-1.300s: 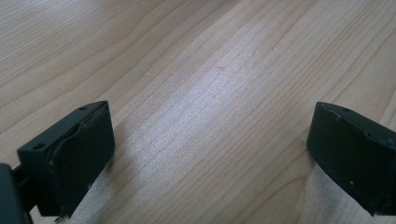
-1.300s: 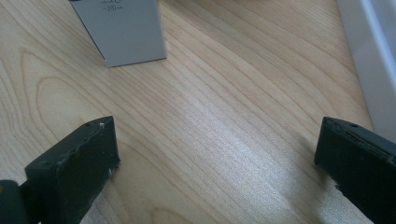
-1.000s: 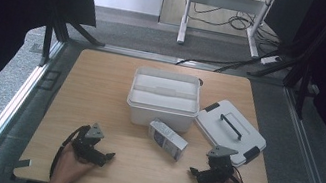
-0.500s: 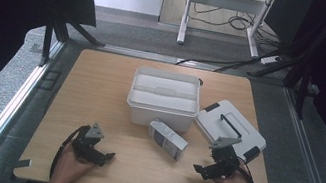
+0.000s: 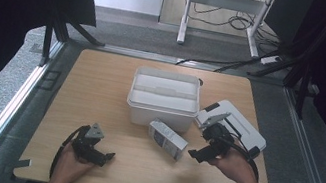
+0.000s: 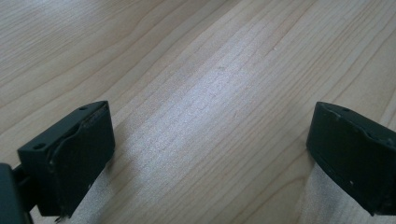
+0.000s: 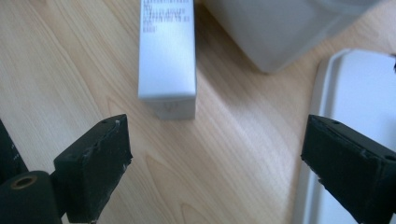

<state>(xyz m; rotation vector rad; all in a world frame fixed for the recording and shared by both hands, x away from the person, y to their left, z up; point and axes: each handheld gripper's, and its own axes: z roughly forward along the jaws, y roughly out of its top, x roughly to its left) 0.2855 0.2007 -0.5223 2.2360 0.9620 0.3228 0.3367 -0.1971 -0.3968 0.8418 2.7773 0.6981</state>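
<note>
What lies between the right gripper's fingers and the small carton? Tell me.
Only bare wood of the table: in the right gripper view the open right gripper points at the small carton, with nothing between them.

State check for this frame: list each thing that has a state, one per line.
white bin: open, lid off, upright on the table.
lid: off, lying flat on the table right of the bin.
small carton: lying on its side before the bin, not held.
left gripper: open, nothing between its jaws.
right gripper: open, pointing at the carton, not touching it.
</note>
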